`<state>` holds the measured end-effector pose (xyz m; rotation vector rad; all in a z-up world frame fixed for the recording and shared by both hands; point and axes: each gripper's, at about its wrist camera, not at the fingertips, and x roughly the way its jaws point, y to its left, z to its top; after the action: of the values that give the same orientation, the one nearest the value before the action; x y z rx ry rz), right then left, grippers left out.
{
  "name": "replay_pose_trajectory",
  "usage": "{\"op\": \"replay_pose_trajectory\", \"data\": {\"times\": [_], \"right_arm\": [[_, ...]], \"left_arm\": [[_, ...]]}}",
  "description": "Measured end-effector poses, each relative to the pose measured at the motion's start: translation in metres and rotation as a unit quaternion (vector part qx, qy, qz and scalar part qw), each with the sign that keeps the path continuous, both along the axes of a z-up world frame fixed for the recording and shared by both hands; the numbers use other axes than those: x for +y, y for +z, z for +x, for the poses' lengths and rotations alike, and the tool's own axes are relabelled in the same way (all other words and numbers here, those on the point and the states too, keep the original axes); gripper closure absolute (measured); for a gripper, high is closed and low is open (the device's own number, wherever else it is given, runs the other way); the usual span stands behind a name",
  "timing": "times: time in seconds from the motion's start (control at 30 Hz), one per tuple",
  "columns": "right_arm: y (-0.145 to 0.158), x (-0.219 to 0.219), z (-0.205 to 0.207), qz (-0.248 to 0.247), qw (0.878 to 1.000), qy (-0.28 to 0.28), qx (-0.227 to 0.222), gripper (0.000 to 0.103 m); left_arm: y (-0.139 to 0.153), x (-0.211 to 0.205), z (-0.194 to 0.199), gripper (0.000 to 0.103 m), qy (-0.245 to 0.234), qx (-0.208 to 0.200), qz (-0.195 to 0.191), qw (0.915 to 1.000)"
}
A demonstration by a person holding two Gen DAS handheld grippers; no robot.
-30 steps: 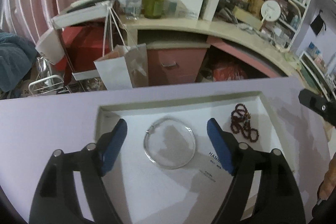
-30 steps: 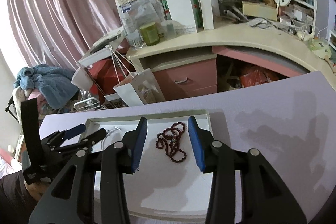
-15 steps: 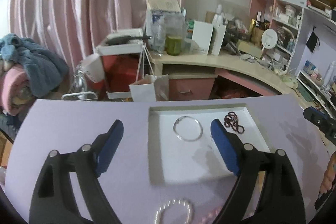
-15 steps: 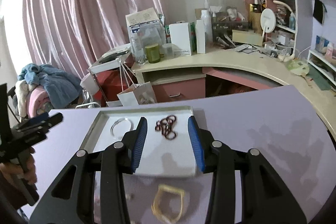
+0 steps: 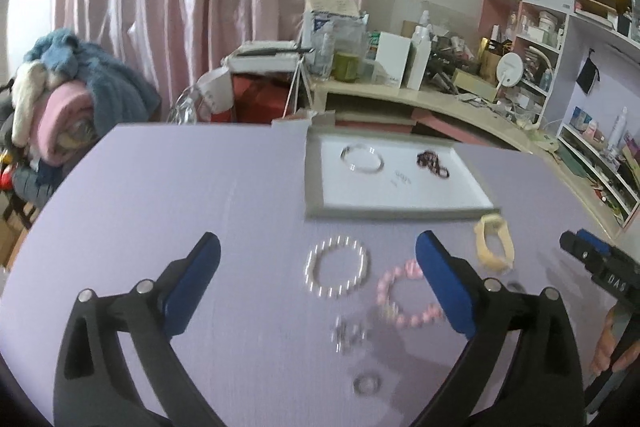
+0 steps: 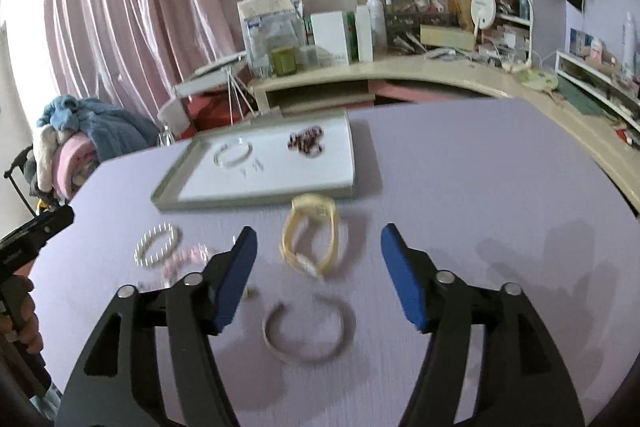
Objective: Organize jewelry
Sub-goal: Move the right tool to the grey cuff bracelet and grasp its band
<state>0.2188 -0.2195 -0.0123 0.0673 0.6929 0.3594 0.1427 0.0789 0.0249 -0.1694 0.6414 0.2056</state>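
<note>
A grey-rimmed white tray (image 5: 313, 183) (image 6: 256, 198) holds a silver bangle (image 5: 362, 159) (image 6: 234, 153) and a dark red bead bracelet (image 5: 432, 163) (image 6: 306, 143). On the lilac table (image 5: 160, 195) in front of it lie a pearl bracelet (image 5: 338, 273) (image 6: 158, 245), a pink bead bracelet (image 5: 408, 293) (image 6: 186, 259), a cream watch (image 5: 494, 243) (image 6: 312, 239) and an open cuff bangle (image 6: 308, 331). My left gripper (image 5: 318, 255) hovers over the pearl bracelet, jaws opening wide and holding nothing. My right gripper (image 6: 319, 239) hovers over the watch, jaws opening, pads clear of it.
Small silver pieces (image 5: 348, 335) and a ring (image 5: 366, 383) lie near the table's front. A cluttered curved desk (image 6: 400, 71) and shelves (image 5: 580, 27) stand beyond the table. A pile of clothes (image 5: 72, 95) sits at the left. A hand (image 6: 20, 307) holds the left gripper.
Both grippers have drawn back from over the tray toward the near side of the table. The loose jewelry in front of the tray has come into view. Both pairs of jaws stand wider.
</note>
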Motion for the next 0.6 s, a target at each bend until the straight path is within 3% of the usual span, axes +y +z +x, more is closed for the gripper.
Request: {"op": "replay_pose_trajectory", "data": {"times": [0.13,0.2,0.4,0.6], "right_arm": [[-0.018,0.002,-0.009,-0.018,1.0,0.008,0.022,0.015],[-0.029,0.006,-0.008,-0.028,0.999,0.013,0.04,0.013],[-0.056,0.021,-0.006,-0.058,0.994,0.014,0.094,0.012],[-0.065,0.035,-0.004,-0.083,0.99,0.023,0.111,0.012]], "left_arm": [[-0.016,-0.002,-0.026,0.004,0.019,0.012,-0.005,0.9997],[-0.02,-0.003,-0.037,0.004,0.028,0.012,-0.005,0.9995],[-0.022,-0.004,-0.057,0.004,0.033,0.006,-0.008,0.9994],[-0.023,-0.005,-0.066,0.004,0.032,0.004,-0.013,0.9994]]}}
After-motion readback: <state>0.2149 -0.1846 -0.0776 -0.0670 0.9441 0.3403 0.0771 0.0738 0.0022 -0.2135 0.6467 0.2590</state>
